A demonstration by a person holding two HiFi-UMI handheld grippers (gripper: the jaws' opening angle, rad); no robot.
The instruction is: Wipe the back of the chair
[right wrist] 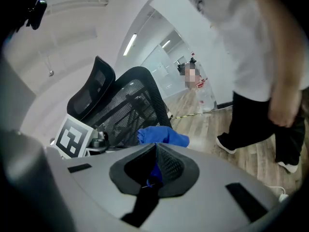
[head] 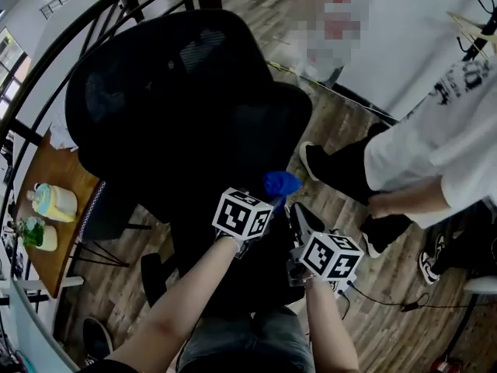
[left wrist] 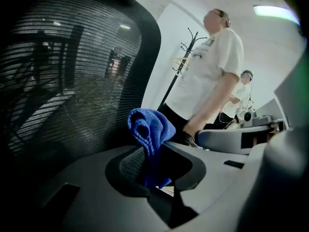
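The black mesh chair back point(head: 178, 92) stands in front of me, seen from above in the head view. It fills the left of the left gripper view as dark mesh point(left wrist: 63, 81). A blue cloth point(head: 279, 183) sits bunched just right of the back's lower edge. My left gripper point(head: 268, 194) is shut on the blue cloth point(left wrist: 150, 129), which sticks up between its jaws point(left wrist: 154, 149). My right gripper point(head: 292, 205) comes in from the right. Its jaws point(right wrist: 155, 148) are closed, with the blue cloth point(right wrist: 164, 137) pinched between them. The left gripper's marker cube point(right wrist: 72, 137) shows beside it.
A person in a white shirt and black trousers point(head: 419, 154) stands close on the right on the wooden floor. A wooden table point(head: 46, 239) with bottles point(head: 54, 200) is at the left. A cable point(head: 380, 298) lies on the floor. A coat rack point(left wrist: 186, 57) stands behind.
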